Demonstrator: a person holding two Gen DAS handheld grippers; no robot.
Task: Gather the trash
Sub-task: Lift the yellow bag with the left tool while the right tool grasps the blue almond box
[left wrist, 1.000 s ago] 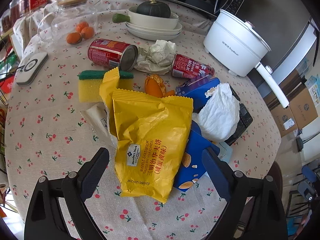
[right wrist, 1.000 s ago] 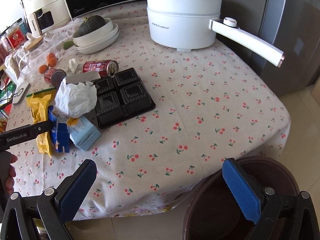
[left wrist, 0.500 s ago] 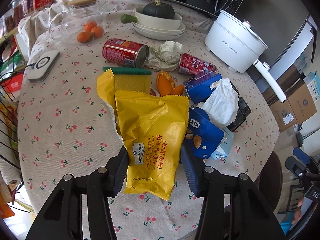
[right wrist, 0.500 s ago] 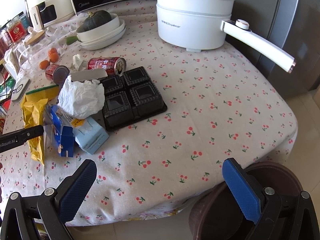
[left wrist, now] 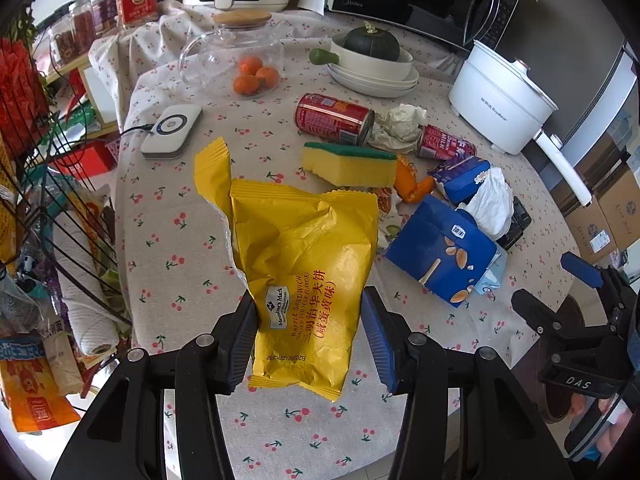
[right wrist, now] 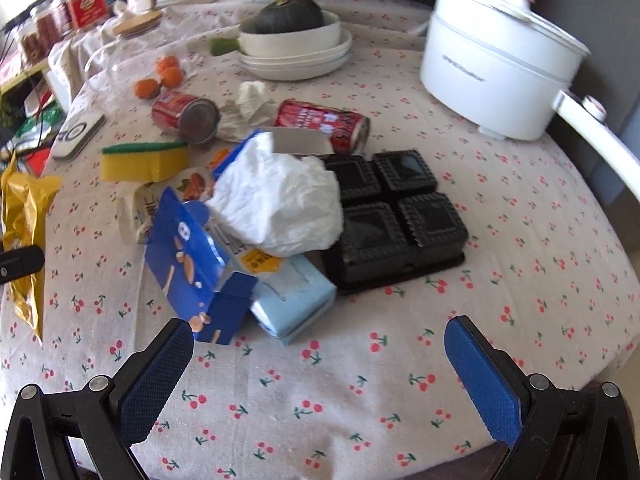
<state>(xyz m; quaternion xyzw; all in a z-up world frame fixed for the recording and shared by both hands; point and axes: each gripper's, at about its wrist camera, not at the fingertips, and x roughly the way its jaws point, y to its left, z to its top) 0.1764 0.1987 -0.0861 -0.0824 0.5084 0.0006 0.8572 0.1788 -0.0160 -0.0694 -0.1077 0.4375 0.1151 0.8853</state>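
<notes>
My left gripper (left wrist: 310, 338) is shut on a yellow snack wrapper (left wrist: 308, 264), lifted off the cherry-print tablecloth; the same wrapper (right wrist: 24, 224) hangs at the left edge of the right wrist view. More trash lies in a heap: a blue snack box (left wrist: 442, 254) (right wrist: 192, 256), a crumpled white bag (right wrist: 280, 204), a black plastic tray (right wrist: 396, 216), a pale blue carton (right wrist: 292, 300), two red cans (left wrist: 334, 118) (right wrist: 322, 122), and crumpled paper (left wrist: 400, 124). My right gripper (right wrist: 318, 376) stands open above the cloth, just in front of the heap, with nothing between its fingers.
A yellow-green sponge (left wrist: 348, 164), orange peel (left wrist: 414, 184), a white electric pot (right wrist: 492, 76) with a long handle, stacked bowls holding a squash (left wrist: 372, 62), a glass jug with oranges (left wrist: 240, 60) and a white device (left wrist: 172, 130) share the table. A brown bin (left wrist: 556, 372) stands beside the table's right edge.
The left gripper shut on the yellow wrapper and lifted it off the pile. The right gripper swung from over the bin at the table's edge to in front of the trash heap.
</notes>
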